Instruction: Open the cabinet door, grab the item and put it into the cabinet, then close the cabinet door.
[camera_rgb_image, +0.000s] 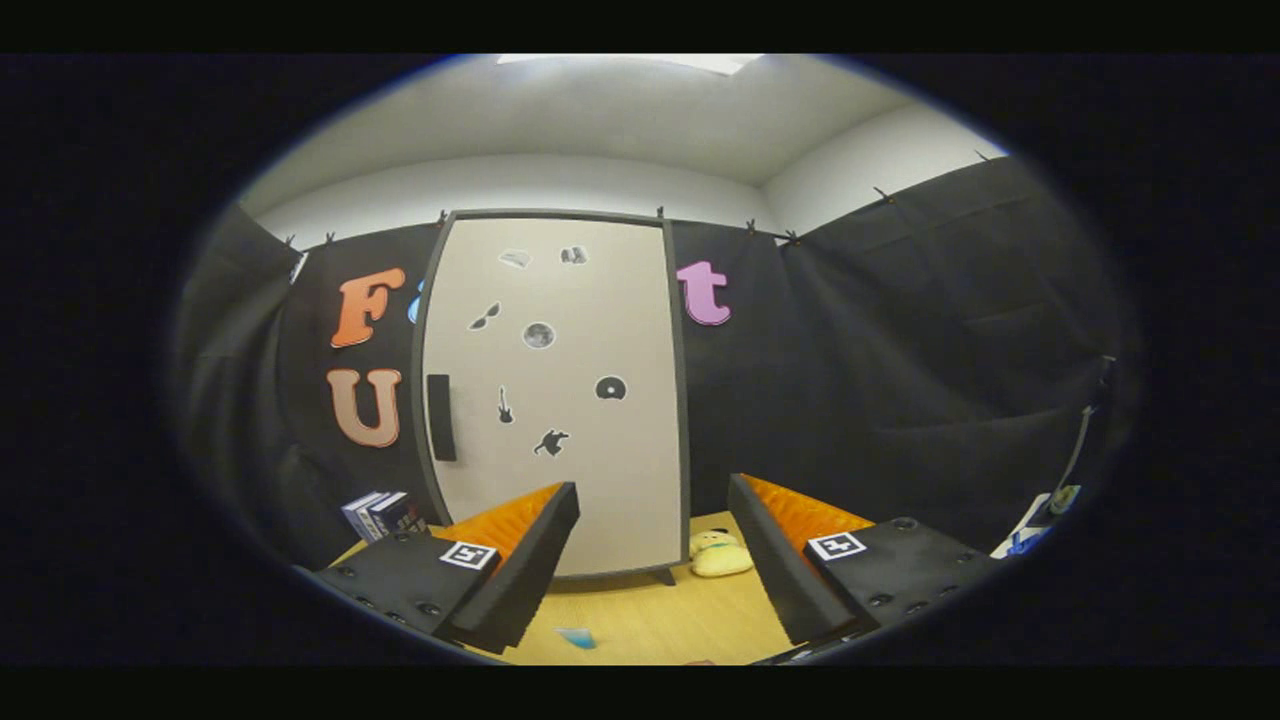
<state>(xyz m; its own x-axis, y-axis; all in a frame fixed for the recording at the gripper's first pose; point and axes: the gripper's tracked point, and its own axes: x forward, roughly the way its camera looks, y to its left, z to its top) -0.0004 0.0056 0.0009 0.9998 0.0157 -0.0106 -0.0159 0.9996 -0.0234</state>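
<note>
The gripper (652, 530) stood wide open, fingers holding nothing. The cabinet (556, 395) stood upright on the wooden table (655, 620) beyond the fingers, its door shut, a dark handle (441, 417) at its left edge. A yellow plush toy (718, 553) lay by the cabinet's lower right corner, just beside the right finger. Books (378, 512) stood left of the cabinet.
</note>
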